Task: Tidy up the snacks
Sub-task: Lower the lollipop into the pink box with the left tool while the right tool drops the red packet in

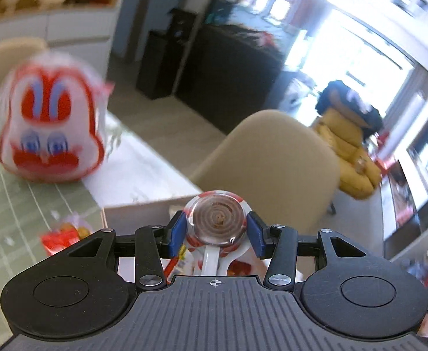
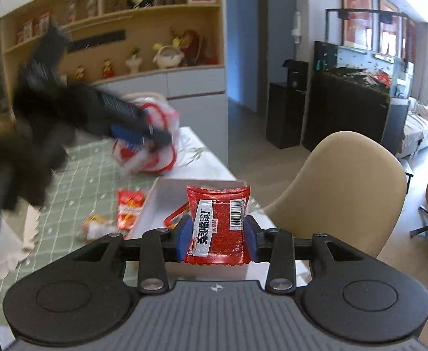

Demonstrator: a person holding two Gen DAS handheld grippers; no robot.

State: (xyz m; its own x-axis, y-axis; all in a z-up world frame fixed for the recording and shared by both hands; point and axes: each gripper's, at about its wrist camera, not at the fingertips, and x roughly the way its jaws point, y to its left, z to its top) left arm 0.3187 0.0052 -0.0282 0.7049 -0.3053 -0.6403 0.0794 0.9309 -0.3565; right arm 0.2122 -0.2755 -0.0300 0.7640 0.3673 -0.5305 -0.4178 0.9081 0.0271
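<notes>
My left gripper [image 1: 216,229] is shut on a round lollipop [image 1: 217,218], a brown spiral in clear wrap with a white stick, held above a white box [image 1: 138,206]. From the right wrist view that left gripper [image 2: 158,137] is a dark blur in front of a red-and-white rabbit-faced bag [image 2: 161,158]. My right gripper [image 2: 217,235] is shut on a red snack packet [image 2: 217,222] with a barcode, upright over the white box [image 2: 167,193]. The rabbit bag [image 1: 50,122] stands on the green checked tablecloth [image 1: 9,204].
A second red packet [image 2: 130,207] and a small orange-white candy [image 2: 95,225] lie on the cloth left of the box. A beige chair [image 2: 345,190] stands at the table's right edge. Shelves and a dark cabinet are behind.
</notes>
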